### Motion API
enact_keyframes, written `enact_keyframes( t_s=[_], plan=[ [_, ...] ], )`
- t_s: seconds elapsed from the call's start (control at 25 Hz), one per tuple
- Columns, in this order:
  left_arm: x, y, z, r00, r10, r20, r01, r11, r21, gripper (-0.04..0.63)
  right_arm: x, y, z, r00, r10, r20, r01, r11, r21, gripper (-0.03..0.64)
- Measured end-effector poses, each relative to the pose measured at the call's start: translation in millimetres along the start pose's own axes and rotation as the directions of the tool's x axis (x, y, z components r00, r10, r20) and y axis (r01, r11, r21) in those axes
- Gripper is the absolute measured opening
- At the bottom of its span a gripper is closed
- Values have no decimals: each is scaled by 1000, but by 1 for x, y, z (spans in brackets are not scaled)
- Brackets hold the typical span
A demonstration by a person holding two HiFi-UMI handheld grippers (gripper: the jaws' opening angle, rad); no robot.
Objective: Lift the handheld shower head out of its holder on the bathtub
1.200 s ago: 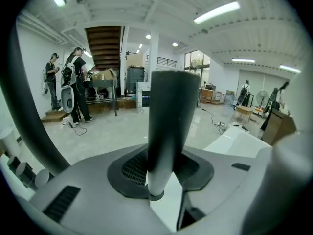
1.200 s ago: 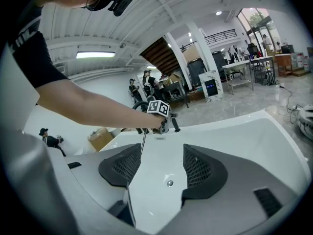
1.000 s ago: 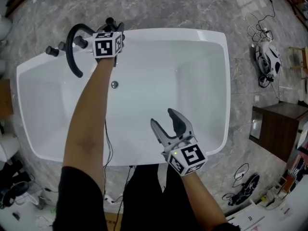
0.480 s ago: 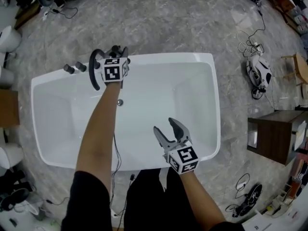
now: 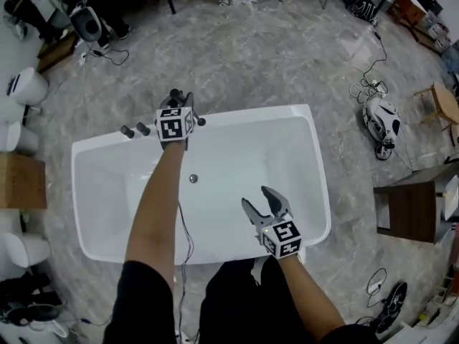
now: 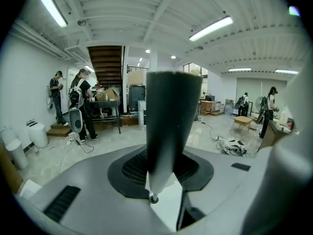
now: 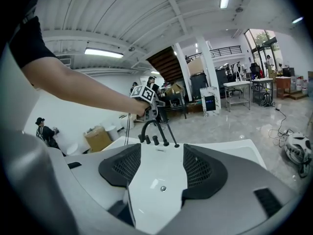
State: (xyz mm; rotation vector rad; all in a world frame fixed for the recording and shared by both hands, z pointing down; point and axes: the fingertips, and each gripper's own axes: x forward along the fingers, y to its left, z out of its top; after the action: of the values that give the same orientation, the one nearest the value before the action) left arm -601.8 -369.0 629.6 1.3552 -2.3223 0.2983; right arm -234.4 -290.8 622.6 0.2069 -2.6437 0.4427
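Black and tapered, the shower head (image 6: 172,111) stands upright between the jaws of the left tool (image 5: 180,96), its wide end above the tool and its narrow end pointing down past the dark mesh pads. The tool is clenched on it — the pads sit against its sides, and through the gap beneath them shows the white of the bathtub (image 5: 251,112). The small ringed tip at the bottom of the shower head hangs above that white surface.

Seen from the right tool (image 5: 255,196), the left tool is raised above the black arched faucet (image 7: 146,128) at the far rim of the bathtub, with a row of dark knobs (image 5: 128,130) just below it. A thin dark line slopes from under the left tool down to the rim; whether it is a hose or a rod I cannot tell.

The right tool is released, jaws wide apart with nothing between them — only the inside of the bathtub and its drain (image 5: 193,179) lie beyond its tips. It hovers over the near side of the bathtub, well apart from the left tool.
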Motion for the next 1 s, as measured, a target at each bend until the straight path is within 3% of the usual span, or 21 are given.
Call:
enact_keyframes(
  t_s=[0.32, 0.52, 0.8, 1.0],
  plan=[
    [-62, -8, 79, 998, -19, 55, 19, 1000, 13, 110, -42, 4, 17, 999, -34, 7, 34, 999, -4, 238],
    [-96, -9, 139, 993, -35, 111, 32, 999, 35, 112, -58, 6, 60, 998, -45, 43, 46, 999, -15, 238],
    [-154, -19, 180, 988, -23, 150, 9, 996, 92, 112, -87, 6, 102, 991, 8, 137, -11, 1000, 19, 238],
    [-187, -31, 203, 982, -21, 186, 7, 997, 74, 110, -109, -7, 129, 981, 27, 191, -26, 1000, -6, 238]
  ],
)
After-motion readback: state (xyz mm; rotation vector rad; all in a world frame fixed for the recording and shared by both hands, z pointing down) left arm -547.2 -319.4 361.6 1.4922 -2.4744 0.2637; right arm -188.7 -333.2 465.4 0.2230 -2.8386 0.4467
